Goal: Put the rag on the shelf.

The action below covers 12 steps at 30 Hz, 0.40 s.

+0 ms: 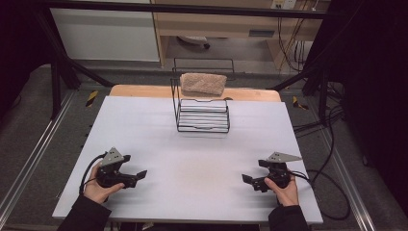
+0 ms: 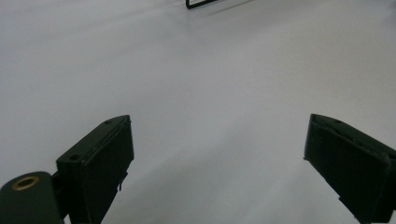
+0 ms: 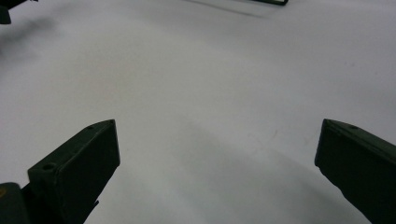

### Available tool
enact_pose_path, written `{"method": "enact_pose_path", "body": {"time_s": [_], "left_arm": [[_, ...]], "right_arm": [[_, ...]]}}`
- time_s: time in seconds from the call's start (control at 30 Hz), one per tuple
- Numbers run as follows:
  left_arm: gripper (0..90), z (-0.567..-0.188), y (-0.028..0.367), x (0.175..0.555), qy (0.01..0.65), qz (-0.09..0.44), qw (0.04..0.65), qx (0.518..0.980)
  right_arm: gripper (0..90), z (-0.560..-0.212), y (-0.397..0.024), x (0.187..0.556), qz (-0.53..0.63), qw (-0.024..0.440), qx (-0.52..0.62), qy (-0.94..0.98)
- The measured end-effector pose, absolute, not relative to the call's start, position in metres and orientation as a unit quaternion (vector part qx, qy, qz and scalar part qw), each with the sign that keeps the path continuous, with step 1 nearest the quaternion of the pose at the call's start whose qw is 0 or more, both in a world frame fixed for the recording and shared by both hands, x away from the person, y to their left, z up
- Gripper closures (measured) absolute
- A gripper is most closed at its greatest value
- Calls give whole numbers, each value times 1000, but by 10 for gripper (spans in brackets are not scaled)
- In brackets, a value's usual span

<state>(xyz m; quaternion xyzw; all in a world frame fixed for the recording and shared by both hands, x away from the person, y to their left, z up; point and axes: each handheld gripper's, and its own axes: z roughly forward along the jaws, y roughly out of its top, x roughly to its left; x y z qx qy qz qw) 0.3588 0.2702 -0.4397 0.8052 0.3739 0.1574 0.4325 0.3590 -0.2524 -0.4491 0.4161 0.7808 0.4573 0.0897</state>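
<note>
Black wire rack (image 1: 202, 114) stands at far middle of white table (image 1: 144, 130), a beige towel-like bundle (image 1: 203, 83) draped over its back rail. Both well apart from the grippers. Left gripper (image 1: 137, 175) rests low at near-left, held by a hand (image 1: 98, 188), jaws spread wide, nothing between them but bare tabletop. Right gripper (image 1: 251, 174) at near-right, likewise held, jaws wide apart, empty. In the left gripper view a rack corner (image 2: 201, 3) shows at top edge.
</note>
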Motion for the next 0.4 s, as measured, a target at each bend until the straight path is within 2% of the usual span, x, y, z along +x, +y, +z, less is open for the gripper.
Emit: {"method": "enact_pose_path", "body": {"time_s": [0.4], "left_arm": [[74, -447, 273, 356, 373, 154, 425, 810]], "right_arm": [[5, -455, -254, 356, 449, 87, 414, 787]]}}
